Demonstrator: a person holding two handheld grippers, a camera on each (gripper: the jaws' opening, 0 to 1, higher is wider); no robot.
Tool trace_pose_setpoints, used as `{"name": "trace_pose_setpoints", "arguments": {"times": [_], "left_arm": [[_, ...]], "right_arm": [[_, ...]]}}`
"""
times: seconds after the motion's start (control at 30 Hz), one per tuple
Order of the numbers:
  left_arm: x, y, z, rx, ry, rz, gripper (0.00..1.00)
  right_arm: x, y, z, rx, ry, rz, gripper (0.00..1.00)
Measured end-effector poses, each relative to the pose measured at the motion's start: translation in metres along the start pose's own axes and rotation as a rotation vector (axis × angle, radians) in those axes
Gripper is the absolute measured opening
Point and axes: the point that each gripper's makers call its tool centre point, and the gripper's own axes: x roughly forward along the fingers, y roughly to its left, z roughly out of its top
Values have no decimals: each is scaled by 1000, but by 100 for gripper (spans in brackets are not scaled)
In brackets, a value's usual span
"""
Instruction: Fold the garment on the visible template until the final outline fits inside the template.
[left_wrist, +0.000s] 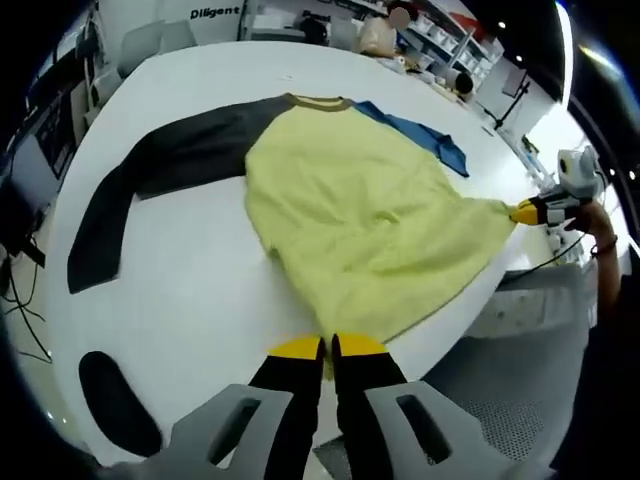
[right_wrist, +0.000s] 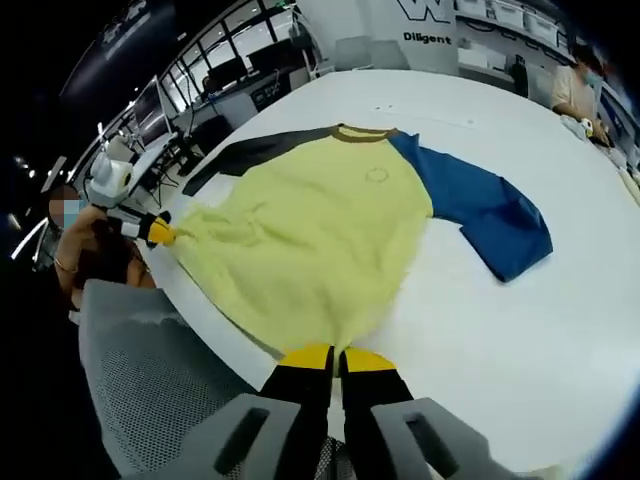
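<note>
A: Where is the shirt (left_wrist: 360, 215) now?

B: It lies flat on the white bench (left_wrist: 190, 290), collar to the far side, and its hem reaches the near edge. The dark sleeve (left_wrist: 150, 180) stretches to one side, the blue sleeve (right_wrist: 485, 210) to the other.

A: And the fingers?

B: The left gripper (left_wrist: 328, 347) has its fingers pressed together on one hem corner. The right gripper (right_wrist: 337, 357) pinches the other hem corner in the same way. In each view the other gripper also appears at the far hem corner, pulling the cloth to a point.

A: How to do this step well?

B: I think both corners should rise together and travel toward the collar at the same speed, so that the fold line stays straight. Keep the hem tight between the hands, but not so tight that the body slides on the bench. I cannot see a template clearly, so I would judge the fold by the collar and the sleeves.
</note>
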Motion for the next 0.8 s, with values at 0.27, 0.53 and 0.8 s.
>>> {"name": "trace_pose_setpoints", "arguments": {"times": [0.27,0.53,0.8], "left_arm": [[11,-4,-30,-25,66,13,4],[13,3,-43,-17,104,61,4],[13,11,-52,23,147,108,3]], "right_arm": [[4,-4,-21,29,59,-18,0],[18,-12,-41,41,137,-41,0],[28,-13,-56,41,187,-54,0]]}}
